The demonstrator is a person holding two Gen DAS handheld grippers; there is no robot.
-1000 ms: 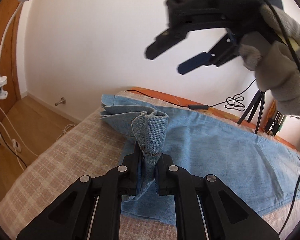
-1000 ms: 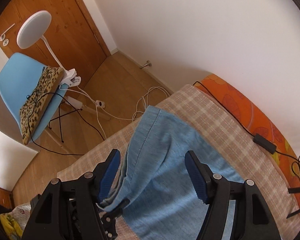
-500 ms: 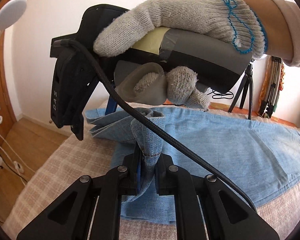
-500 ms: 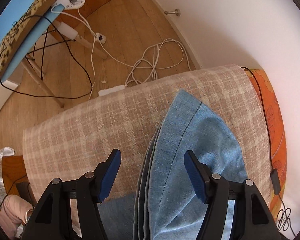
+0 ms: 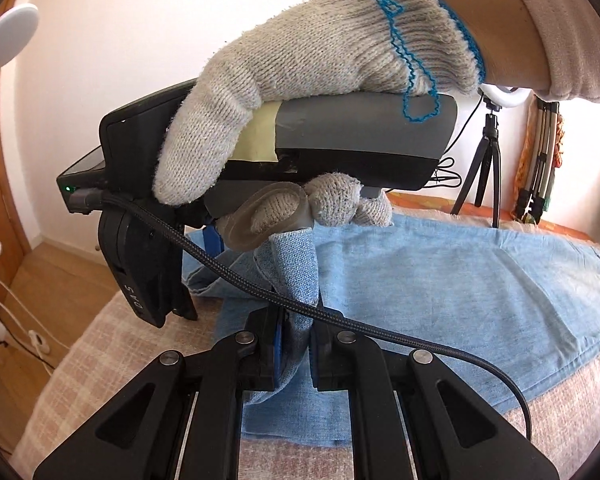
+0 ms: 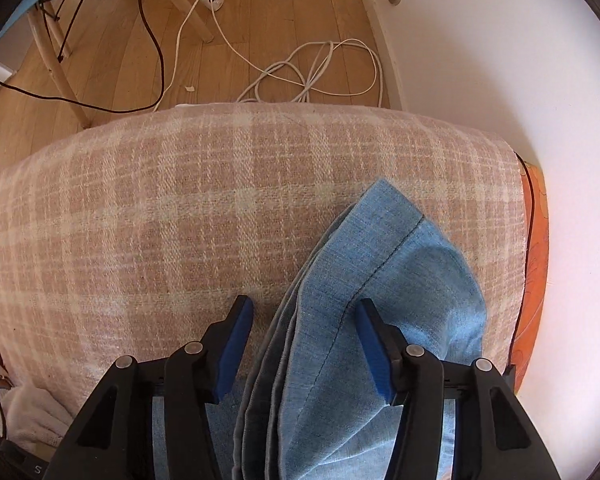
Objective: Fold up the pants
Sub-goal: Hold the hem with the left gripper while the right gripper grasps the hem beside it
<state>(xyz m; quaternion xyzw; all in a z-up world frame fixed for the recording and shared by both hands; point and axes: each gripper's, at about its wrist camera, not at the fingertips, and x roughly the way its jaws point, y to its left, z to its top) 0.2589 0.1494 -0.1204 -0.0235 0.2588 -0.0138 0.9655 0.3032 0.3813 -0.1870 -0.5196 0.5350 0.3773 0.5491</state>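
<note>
Light blue denim pants [image 5: 440, 280] lie spread on a plaid beige bed cover [image 5: 112, 360]. My left gripper [image 5: 294, 344] is shut on a bunched hem of the pants and holds it raised. My right gripper [image 6: 304, 344] is open, its blue pads either side of the stacked leg hems [image 6: 380, 264], pointing down at the bed end. In the left wrist view the right gripper body [image 5: 148, 272] and gloved hand [image 5: 300, 80] hover just above and beyond the pinched hem.
The bed's end edge [image 6: 260, 116] drops to a wooden floor with white cables [image 6: 312, 68] and chair legs [image 6: 60, 68]. A white wall runs along the far side. A tripod [image 5: 484, 176] and an orange mattress edge [image 6: 532, 280] lie by the wall.
My right gripper came down from high in the air to just beyond the left gripper, lowering over the leg hems at the bed end. The left gripper has kept its hold.
</note>
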